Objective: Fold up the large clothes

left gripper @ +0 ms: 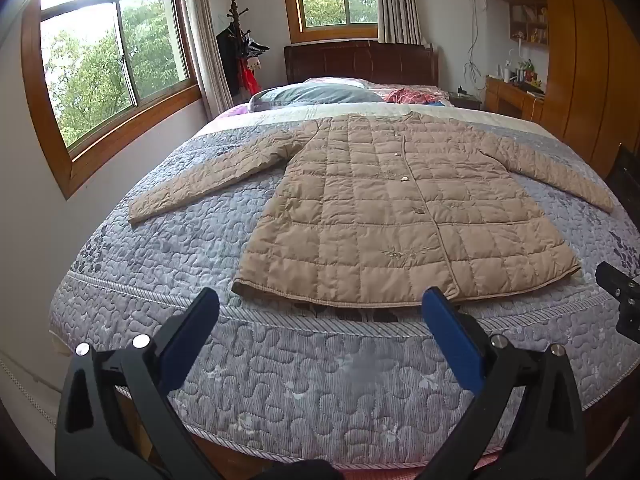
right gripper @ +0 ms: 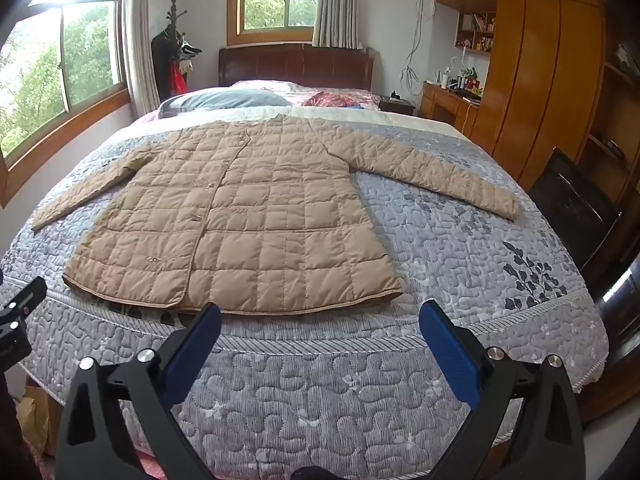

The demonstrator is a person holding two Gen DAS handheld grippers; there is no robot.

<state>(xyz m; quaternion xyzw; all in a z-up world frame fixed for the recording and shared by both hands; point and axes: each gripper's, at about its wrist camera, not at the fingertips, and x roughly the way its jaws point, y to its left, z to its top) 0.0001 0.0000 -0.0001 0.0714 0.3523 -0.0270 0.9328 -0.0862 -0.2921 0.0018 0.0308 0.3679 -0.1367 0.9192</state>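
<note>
Matt tan quilted coat (left gripper: 384,208) ahead of both grippers, on a stitched grey cloth bedspread (left gripper: 304,376); glossy wooden wardrobe (right gripper: 536,80) beyond.

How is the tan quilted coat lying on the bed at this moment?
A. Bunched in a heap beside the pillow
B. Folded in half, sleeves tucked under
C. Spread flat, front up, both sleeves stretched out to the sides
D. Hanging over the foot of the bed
C: the tan quilted coat lies flat on the grey quilted bedspread, button placket up, both sleeves spread outward.
</note>
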